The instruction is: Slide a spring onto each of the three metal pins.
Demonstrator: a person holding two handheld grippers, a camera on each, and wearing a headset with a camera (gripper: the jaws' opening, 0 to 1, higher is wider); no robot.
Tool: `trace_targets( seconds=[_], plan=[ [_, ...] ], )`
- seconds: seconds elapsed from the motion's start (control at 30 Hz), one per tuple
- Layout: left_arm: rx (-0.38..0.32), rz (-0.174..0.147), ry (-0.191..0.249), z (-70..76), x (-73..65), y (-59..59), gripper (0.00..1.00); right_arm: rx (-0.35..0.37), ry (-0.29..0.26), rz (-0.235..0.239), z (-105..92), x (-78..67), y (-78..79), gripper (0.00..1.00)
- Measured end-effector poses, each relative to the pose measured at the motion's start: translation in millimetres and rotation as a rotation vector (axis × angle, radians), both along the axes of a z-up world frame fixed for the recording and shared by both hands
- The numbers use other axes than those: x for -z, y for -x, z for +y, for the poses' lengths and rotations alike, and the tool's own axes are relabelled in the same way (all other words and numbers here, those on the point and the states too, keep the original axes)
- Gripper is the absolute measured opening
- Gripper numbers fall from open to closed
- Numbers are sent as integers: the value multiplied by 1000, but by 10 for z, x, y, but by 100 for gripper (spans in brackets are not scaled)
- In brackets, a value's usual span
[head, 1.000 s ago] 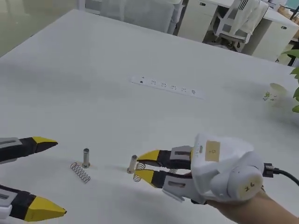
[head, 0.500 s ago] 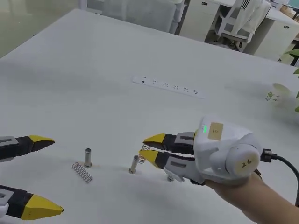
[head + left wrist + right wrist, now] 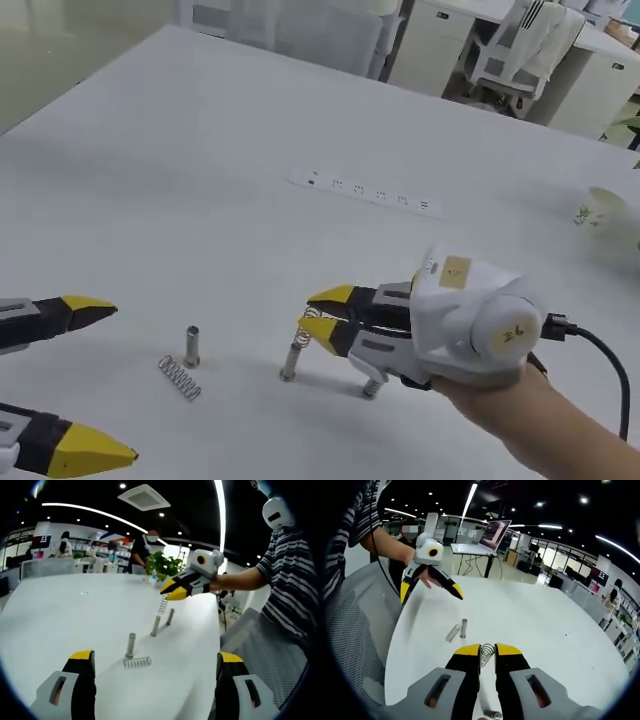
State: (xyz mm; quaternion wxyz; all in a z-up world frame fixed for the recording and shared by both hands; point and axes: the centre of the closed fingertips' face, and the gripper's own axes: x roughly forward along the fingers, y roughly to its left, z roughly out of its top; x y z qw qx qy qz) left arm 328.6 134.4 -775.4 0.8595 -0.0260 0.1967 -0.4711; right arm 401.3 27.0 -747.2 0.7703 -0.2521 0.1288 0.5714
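Right gripper (image 3: 308, 310): frame centre, nearly closed, pinching a spring (image 3: 487, 655) at the middle pin (image 3: 291, 358) top.
Left gripper (image 3: 120, 385): lower left, jaws wide, empty.
Loose spring (image 3: 179, 377): on the counter (image 3: 200, 200), just beside the left pin (image 3: 191, 346).
Yellow sticker (image 3: 455, 297): writing unreadable.

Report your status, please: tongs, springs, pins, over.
Left tongs open. Right tongs shut on spring, at middle pin top. Loose spring lies beside bare pin. Nothing blocks the pins.

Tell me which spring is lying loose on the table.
The spring on its side beside the leftmost pin. The other spring is pinched in the right gripper, raised off the table.
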Motion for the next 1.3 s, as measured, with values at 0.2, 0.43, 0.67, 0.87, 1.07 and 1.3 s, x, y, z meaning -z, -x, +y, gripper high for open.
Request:
trace_targets(
  seconds=[0.2,0.43,0.67,0.87,1.07,1.3],
  plan=[
    [-3,1,1,6,-2,-9,98,-4,9,6,17,51,-5,8],
    [-11,5,11,13,-16,-27,98,0,13,22,10,112,-10,8],
    [-13,9,11,13,-4,-27,98,-3,37,31,18,235,-4,8],
    [-18,8,10,20,6,-27,98,-6,64,39,23,335,-2,8],
    [-18,12,9,12,16,-21,98,-15,105,44,29,484,2,8],
    [-22,9,12,5,1,-27,98,-23,138,57,33,593,19,8]
  ],
)
